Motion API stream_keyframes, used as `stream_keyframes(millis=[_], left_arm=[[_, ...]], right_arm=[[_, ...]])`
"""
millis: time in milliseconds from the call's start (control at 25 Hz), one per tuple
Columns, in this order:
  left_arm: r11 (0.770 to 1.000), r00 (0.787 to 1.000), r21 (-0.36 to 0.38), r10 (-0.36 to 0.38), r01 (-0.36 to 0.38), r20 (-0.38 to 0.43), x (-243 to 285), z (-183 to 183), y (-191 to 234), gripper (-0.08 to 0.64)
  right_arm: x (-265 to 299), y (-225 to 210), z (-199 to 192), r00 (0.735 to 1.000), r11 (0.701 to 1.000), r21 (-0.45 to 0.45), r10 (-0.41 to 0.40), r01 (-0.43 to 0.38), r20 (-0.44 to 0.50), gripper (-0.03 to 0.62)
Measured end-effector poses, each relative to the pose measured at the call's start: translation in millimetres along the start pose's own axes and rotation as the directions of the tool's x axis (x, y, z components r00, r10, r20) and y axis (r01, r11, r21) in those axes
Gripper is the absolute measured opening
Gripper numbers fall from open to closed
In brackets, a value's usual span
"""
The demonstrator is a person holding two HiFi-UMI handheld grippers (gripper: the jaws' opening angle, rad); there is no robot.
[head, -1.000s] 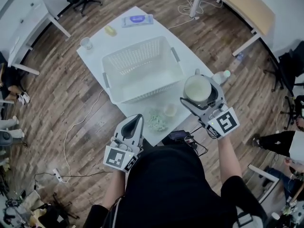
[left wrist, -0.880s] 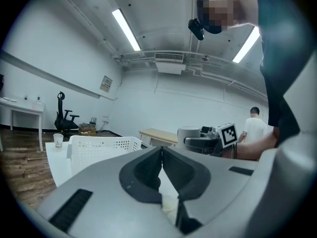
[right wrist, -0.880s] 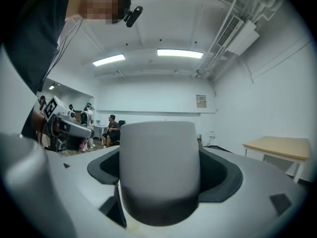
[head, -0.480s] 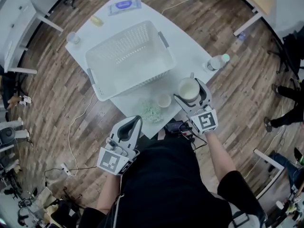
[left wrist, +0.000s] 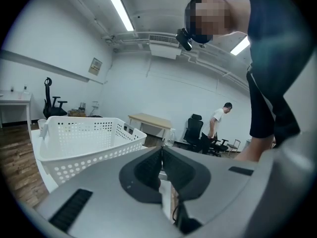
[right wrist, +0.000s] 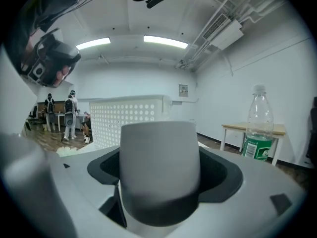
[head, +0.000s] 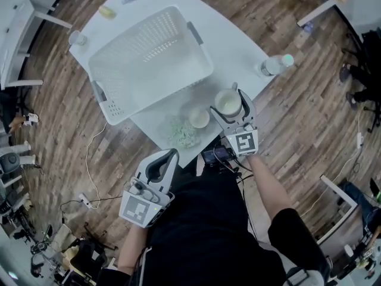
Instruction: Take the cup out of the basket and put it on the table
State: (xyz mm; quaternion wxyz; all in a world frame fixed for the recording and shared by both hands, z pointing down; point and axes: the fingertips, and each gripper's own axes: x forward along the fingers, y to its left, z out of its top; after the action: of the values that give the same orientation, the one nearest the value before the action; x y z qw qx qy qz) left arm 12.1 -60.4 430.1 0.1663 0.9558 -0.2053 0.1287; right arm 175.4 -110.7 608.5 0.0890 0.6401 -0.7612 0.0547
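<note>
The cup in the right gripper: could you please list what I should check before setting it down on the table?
1. Cup clamped upright between the jaws of the right gripper: ok.
2. Cup outside the basket: ok.
3. Cup over the table, near its edge: ok.
4. Cup's base touching the table: cannot tell.
5. Small bowl and green heap apart from the cup: ok.
6. Left gripper shut, empty, held back from the table: ok.
</note>
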Motion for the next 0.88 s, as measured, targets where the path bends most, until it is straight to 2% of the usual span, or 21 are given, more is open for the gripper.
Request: stream_keyframes(millis=[200,320,480,680,880], left_arm=[[1.000,0.999,-0.005,0.006,-0.006,-0.043,4,-9,-3,0.009],[1.000,0.999,-0.005,0.002,-0.003,-0.042,10,-9,-5,0.009],[1.000,0.999,0.002,-0.025,0.025,-0.045,25,-9,-13,0.009],[0.997,0.997,0.027,-0.067,0.069,-0.038,51,-6,-20,0.009],[0.994,0.995,0.044,-0.099,0.100,-0.023,77,-5,-23,0.009]], right_arm=[[19,-8,-26,0.999,1.000,-0.002,-0.024,0.024,-0.042,0.410],[28,-10,-36,0.998,0.999,-0.009,-0.037,0.037,-0.050,0.410],[31,-14,-40,0.998,0.998,0.036,-0.045,0.046,-0.039,0.410],[34,-17,-48,0.997,0.992,0.121,-0.026,0.035,-0.080,0.410],[28,-16,-50,0.996,0.995,0.099,-0.017,0.026,-0.086,0.411]])
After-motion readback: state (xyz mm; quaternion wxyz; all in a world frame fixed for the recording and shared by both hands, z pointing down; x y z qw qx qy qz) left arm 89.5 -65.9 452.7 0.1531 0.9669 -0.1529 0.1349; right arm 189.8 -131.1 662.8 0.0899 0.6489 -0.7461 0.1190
